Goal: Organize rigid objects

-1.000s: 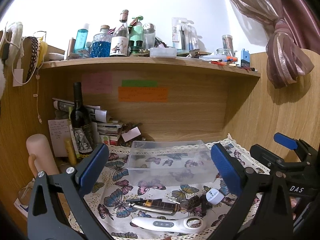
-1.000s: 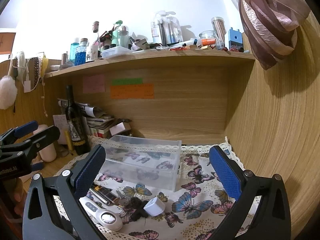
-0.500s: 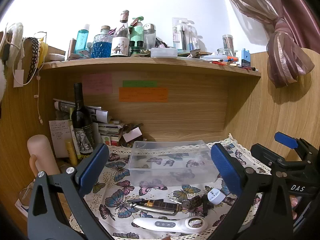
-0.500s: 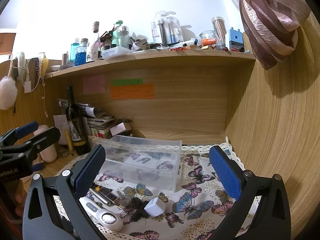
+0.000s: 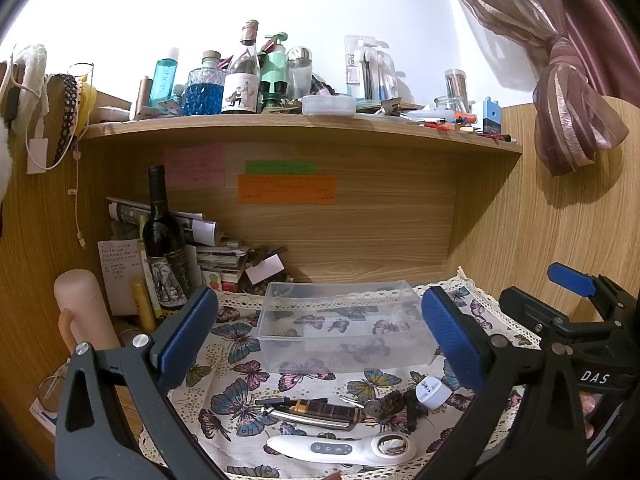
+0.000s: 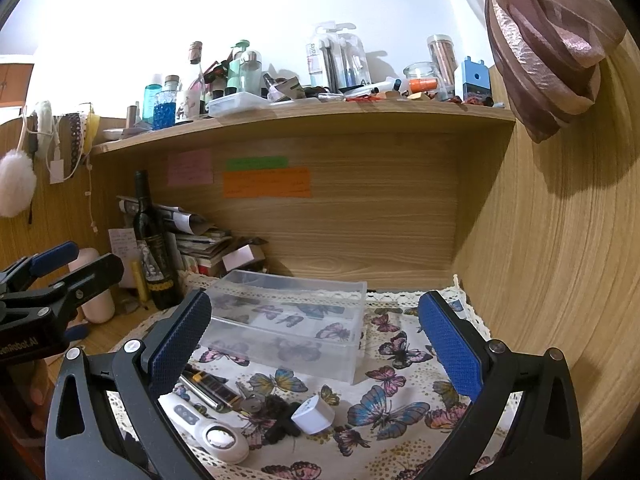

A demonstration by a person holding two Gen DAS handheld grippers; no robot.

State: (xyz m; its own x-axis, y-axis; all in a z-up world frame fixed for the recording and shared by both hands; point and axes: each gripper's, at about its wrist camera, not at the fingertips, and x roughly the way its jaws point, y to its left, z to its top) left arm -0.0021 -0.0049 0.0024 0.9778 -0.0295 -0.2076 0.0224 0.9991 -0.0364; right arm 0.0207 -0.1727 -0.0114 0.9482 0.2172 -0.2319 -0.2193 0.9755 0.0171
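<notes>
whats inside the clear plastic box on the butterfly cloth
Nothing visible inside the clear plastic box: only the butterfly cloth shows through its walls and floor. From the right wrist view its near wall is frosty, so something tiny could hide there.

Left gripper (image 5: 320,336): jaws spread wide, blue pads facing each other, nothing between them, raised and level, aimed straight ahead. Seen from the right wrist view as a black clamp with a blue-tipped finger (image 6: 56,254) at the left edge, pointing right. Right gripper (image 6: 314,344): jaws likewise spread wide, textured blue pads (image 6: 450,346) bare, nothing gripped, raised and aimed forward. Seen from the left wrist view at the far right edge (image 5: 568,292), black body with a blue tip, pointing left and slightly up. Fingertips of the holding hand (image 5: 588,412) just visible beneath that body.
</notes>
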